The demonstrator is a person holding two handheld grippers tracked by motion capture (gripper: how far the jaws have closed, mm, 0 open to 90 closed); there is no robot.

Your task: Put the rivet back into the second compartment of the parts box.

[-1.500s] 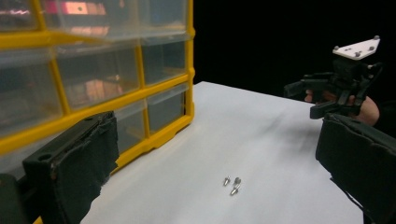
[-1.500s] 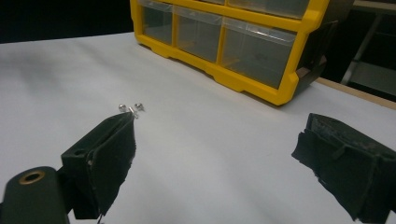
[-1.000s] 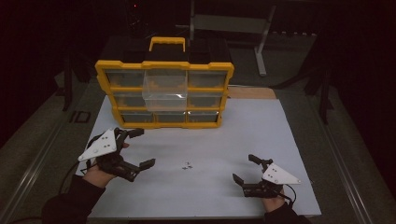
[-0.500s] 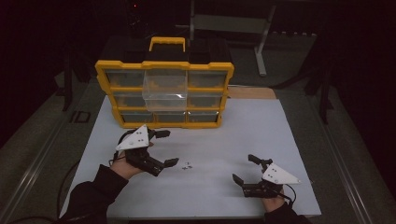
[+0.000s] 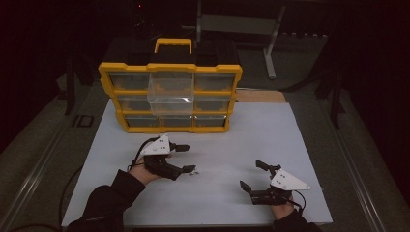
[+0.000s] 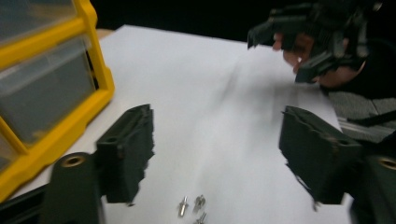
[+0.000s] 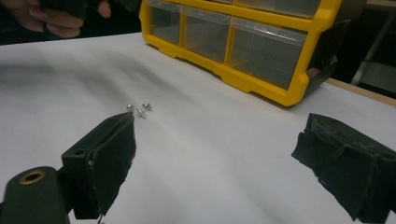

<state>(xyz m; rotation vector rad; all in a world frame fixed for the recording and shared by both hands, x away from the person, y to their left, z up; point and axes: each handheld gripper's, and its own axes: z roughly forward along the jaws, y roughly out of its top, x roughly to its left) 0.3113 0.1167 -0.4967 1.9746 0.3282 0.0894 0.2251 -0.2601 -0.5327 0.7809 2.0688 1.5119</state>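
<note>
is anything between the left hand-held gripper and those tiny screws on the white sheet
Nothing visible. The left hand-held gripper hangs just short of the small silver metal screws, its jaws apart after closing partway, with bare white sheet between. The yellow plastic drawer organiser stands off to the side.

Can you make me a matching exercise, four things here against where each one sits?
1 screws
2 organizer
3 left gripper
4 right gripper

A far side of the white sheet
B low right in the high view, jaws wide, nothing between
C loose on the sheet, mid-table
D jaws apart right by the screws

Pairs: 1-C, 2-A, 3-D, 4-B
</note>
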